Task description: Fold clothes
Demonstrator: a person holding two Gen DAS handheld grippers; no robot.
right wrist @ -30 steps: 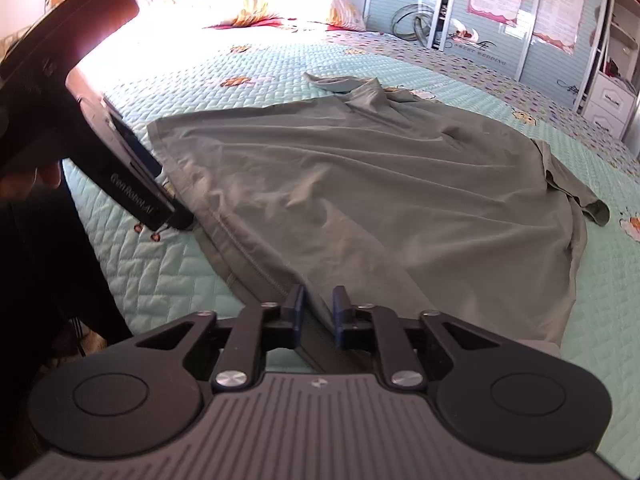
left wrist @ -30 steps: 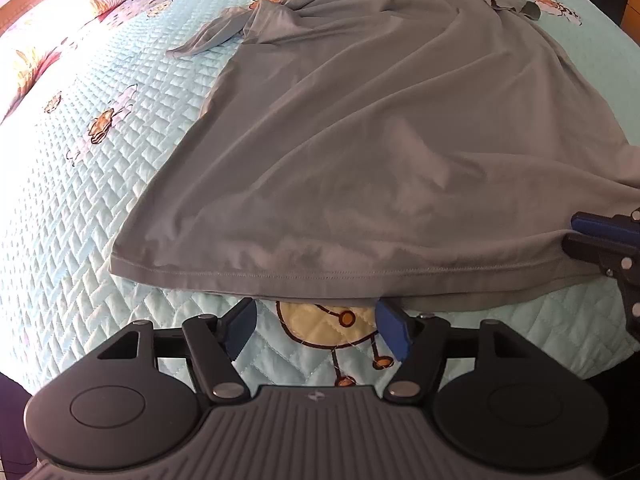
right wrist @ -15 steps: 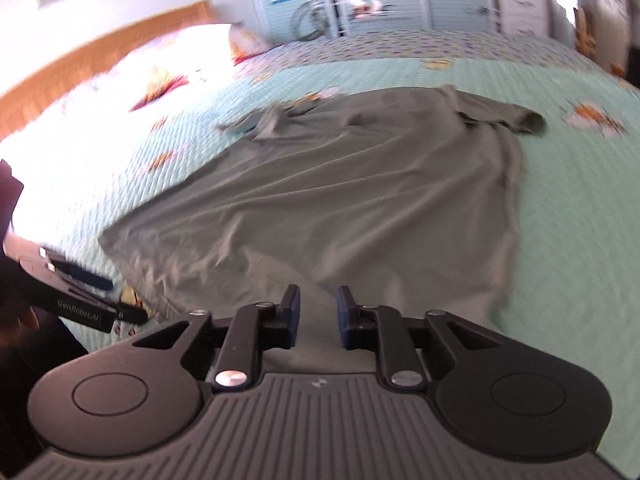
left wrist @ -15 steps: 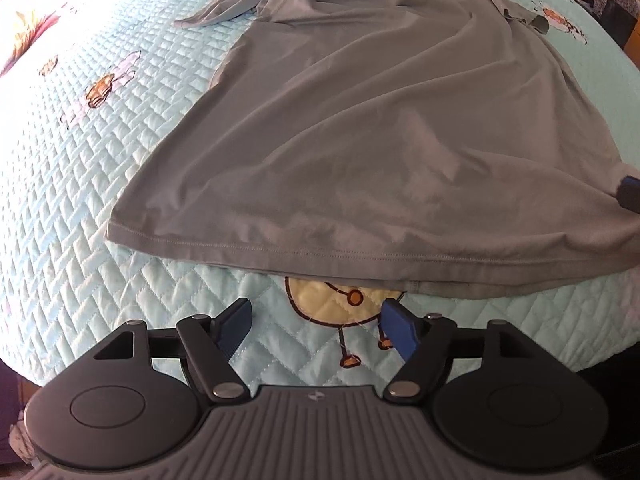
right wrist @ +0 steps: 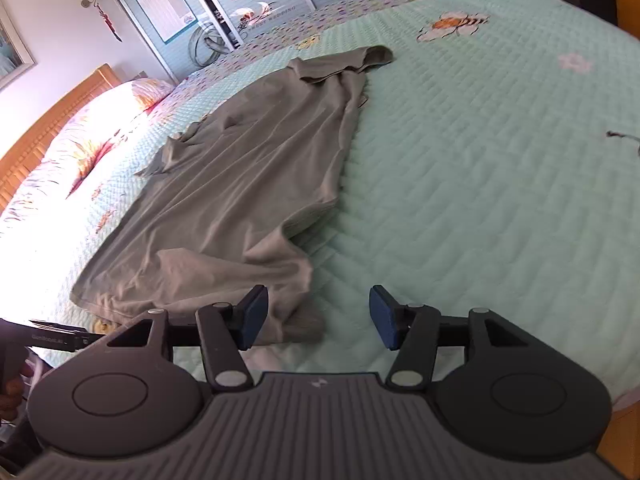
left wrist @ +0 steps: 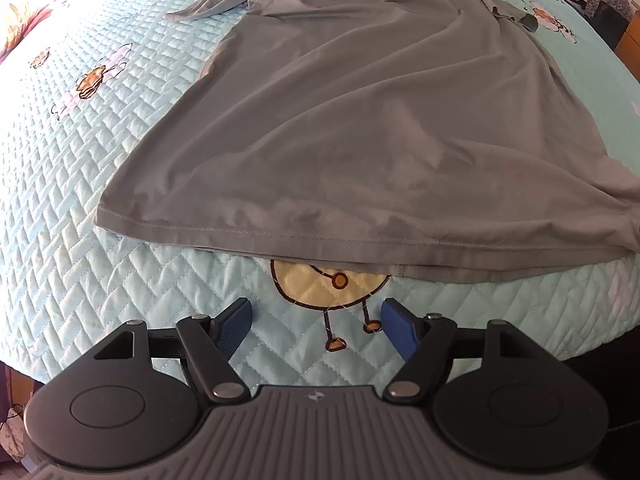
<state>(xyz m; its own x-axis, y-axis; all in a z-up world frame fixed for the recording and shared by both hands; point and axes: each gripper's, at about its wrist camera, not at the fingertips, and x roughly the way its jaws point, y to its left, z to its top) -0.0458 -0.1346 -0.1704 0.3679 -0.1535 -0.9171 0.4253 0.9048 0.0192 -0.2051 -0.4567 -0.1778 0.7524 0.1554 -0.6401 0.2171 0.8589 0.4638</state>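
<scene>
The grey T-shirt [left wrist: 360,120] lies spread on the pale green quilted bedspread [left wrist: 80,200], hem toward the near edge of the bed, sleeves and collar at the far end. Its near right corner is bunched and rumpled, with a fold of the hem doubled under.

The left gripper [left wrist: 316,322] stands with its jaws wide apart and nothing between them. Its blue pads [left wrist: 234,326] hover just short of the hem, over a yellow cartoon figure [left wrist: 332,284] stitched into the bedspread and half covered by the shirt. The gripper tilts steeply down at the bed.

The right gripper [right wrist: 318,316] has just been opening its jaws, and they now stand well apart. The rumpled corner of the shirt lies by the left pad [right wrist: 252,316]; whether it touches the pad I cannot tell, and neither pad presses on it. The right pad is over bare bedspread. This gripper points down more shallowly, along the shirt's right side.

In the right wrist view the left gripper shows at the lower left edge, with fingers of a hand [right wrist: 10,384] beneath it.
</scene>
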